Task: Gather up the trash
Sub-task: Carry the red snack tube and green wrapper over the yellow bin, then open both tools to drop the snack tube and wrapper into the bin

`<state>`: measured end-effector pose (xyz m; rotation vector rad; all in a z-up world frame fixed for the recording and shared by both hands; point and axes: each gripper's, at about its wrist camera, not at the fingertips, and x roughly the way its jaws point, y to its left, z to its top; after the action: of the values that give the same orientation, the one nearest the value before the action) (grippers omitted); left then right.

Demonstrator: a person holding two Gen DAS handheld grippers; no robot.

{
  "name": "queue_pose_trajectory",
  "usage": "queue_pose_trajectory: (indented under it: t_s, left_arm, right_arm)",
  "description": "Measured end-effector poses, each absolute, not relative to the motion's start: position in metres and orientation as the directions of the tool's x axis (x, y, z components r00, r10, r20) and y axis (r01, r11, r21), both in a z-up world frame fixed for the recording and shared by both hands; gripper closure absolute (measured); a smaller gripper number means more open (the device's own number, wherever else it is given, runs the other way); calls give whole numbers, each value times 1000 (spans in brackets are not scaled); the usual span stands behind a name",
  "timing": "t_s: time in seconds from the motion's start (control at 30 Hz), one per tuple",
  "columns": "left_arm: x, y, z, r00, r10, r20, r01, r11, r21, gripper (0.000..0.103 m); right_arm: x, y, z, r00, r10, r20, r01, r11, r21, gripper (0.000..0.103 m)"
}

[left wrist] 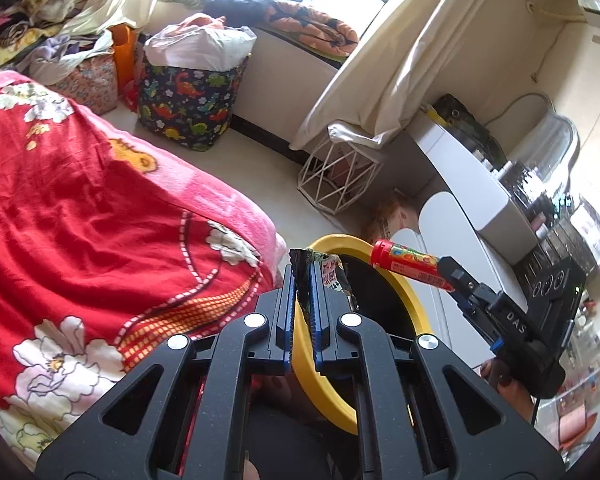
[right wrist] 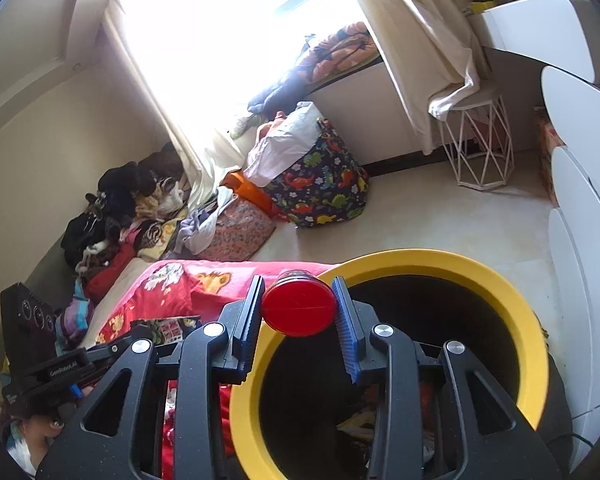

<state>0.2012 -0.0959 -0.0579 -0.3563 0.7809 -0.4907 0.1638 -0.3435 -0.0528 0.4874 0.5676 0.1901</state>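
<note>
Left wrist: "DAS" on right gripper (left wrist: 445, 266)

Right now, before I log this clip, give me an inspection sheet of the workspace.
Surface: red floral blanket on the bed; pale floor beyond.
Job's things: yellow-rimmed bin beside the bed, some litter inside; red tube; crumpled snack wrapper.
Clutter: dinosaur-print bag, clothes heap, white wire stool.
Grippers: left gripper shut on the wrapper; right gripper fingers clamp the tube, held over the bin rim.
Cables: a cable on the wall behind the white desk.
Surroundings: bright window, cream curtains.
</note>
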Motion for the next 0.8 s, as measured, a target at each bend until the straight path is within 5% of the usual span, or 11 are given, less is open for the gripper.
queue_pose_trajectory:
  t_s: [0.8]
  left_arm:
    - [178,-185,-73,512,-553,-657,463,822,-331,99]
  right_arm:
    - [151,-401,-71,819,225,-528,105,845,524,70]
